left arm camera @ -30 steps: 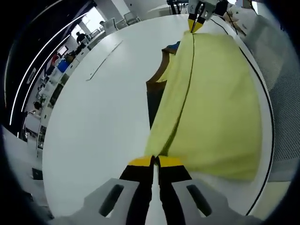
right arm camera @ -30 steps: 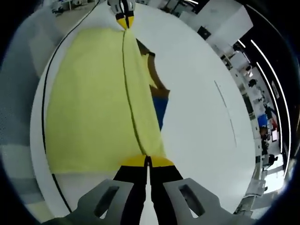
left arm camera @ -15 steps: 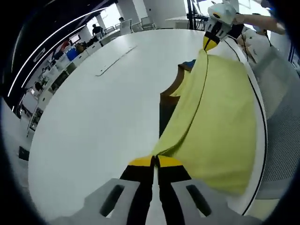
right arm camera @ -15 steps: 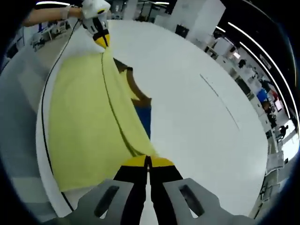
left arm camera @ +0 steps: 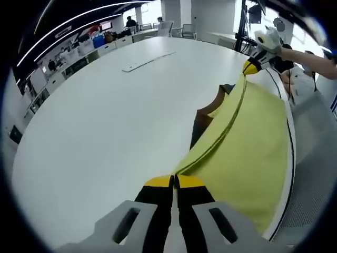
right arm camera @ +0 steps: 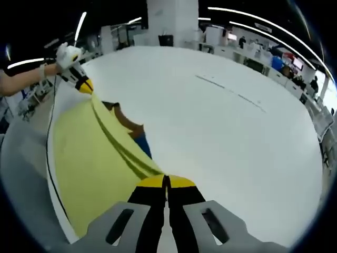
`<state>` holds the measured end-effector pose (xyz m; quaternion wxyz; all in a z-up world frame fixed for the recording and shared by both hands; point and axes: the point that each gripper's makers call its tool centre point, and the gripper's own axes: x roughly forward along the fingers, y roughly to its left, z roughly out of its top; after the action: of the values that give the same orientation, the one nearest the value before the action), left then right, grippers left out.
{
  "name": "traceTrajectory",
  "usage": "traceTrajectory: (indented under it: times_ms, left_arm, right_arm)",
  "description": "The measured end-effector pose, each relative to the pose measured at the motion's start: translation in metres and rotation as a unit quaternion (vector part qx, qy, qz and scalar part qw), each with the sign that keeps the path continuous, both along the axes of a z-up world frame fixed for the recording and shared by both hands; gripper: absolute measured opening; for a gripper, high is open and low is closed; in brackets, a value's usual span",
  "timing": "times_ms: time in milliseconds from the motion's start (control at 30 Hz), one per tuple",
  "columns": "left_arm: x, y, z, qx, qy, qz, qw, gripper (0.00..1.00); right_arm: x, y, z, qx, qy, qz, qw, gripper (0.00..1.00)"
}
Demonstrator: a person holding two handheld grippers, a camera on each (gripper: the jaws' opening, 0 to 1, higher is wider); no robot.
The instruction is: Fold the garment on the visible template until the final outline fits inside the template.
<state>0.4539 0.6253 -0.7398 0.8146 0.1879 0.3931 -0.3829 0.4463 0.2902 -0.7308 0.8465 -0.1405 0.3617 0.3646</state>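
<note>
- In my left gripper view, the left hand-held gripper [left arm camera: 174, 182] has its yellow-tipped jaws pressed together on one corner of the yellow garment [left arm camera: 253, 153], at the near end of a raised fold.
- In my right gripper view, the right hand-held gripper [right arm camera: 166, 181] is likewise clamped on the garment's [right arm camera: 87, 158] opposite corner, jaws closed with cloth between them.
- From the left gripper view I see the right hand-held gripper [left arm camera: 251, 66] at the far end of the fold, held in a person's gloved hand [left arm camera: 269, 41], pinching the cloth.
- From the right gripper view I see the left hand-held gripper [right arm camera: 86, 86] at the far end, held by a gloved hand [right arm camera: 67, 54] with a bare forearm behind it.
- The garment's pinched edge runs taut between the two grippers, lifted off the white bench [left arm camera: 105, 121]; the rest of the cloth slopes down from it onto the bench's edge.
- Under the lifted edge I can see a brown part [left arm camera: 213, 108] and a blue part [right arm camera: 143, 145] of the cloth; I cannot tell whether they belong to the same garment.
- A thin dark line [right arm camera: 51, 158] curves along the bench near its rim, beside the yellow cloth.
- A faint marked strip [left arm camera: 147, 55] lies on the bench well apart from the garment.
- Office desks and people [left arm camera: 130, 22] stand in the far background.
</note>
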Motion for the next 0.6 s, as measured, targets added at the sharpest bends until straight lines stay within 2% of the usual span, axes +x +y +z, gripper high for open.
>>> traceTrajectory:
  times_ms: [100,200,600]
  left_arm:
    - [0.003,0.001,-0.003,-0.005,0.005,0.011,0.9999,0.00]
    - [0.007,0.000,-0.002,-0.032,0.015,0.040,0.9986,0.00]
    - [0.017,0.002,-0.009,-0.056,0.037,0.080,0.9945,0.00]
  right_arm:
    - [0.002,-0.001,-0.004,0.003,0.005,-0.008,0.9999,0.01]
    - [0.006,0.000,-0.005,0.017,0.011,-0.021,0.9996,0.01]
    - [0.019,-0.004,-0.014,0.034,0.031,-0.052,0.9976,0.01]
